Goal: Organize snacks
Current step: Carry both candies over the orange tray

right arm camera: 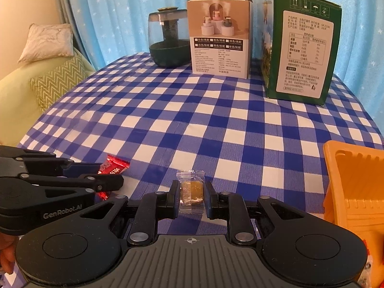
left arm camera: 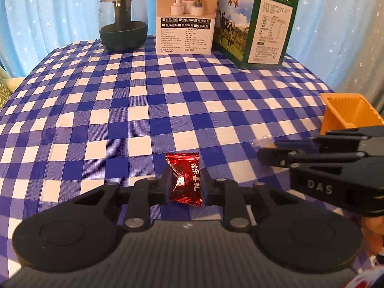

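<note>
Left wrist: L gripper (left arm camera: pixel 186 183) jaws clamp red candy (left arm camera: pixel 184 178), long axis pointing away.

Left gripper (left arm camera: pixel 186 184): matte black linkages, silver rivets — "GenRobot.AI" lettering
Right gripper (right arm camera: pixel 192 195): same black build — "DAS" marking

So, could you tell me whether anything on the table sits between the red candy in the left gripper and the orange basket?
The right gripper, shut on a clear-wrapped candy, is between the red candy and the orange basket. Otherwise only bare checked tablecloth shows.
</note>
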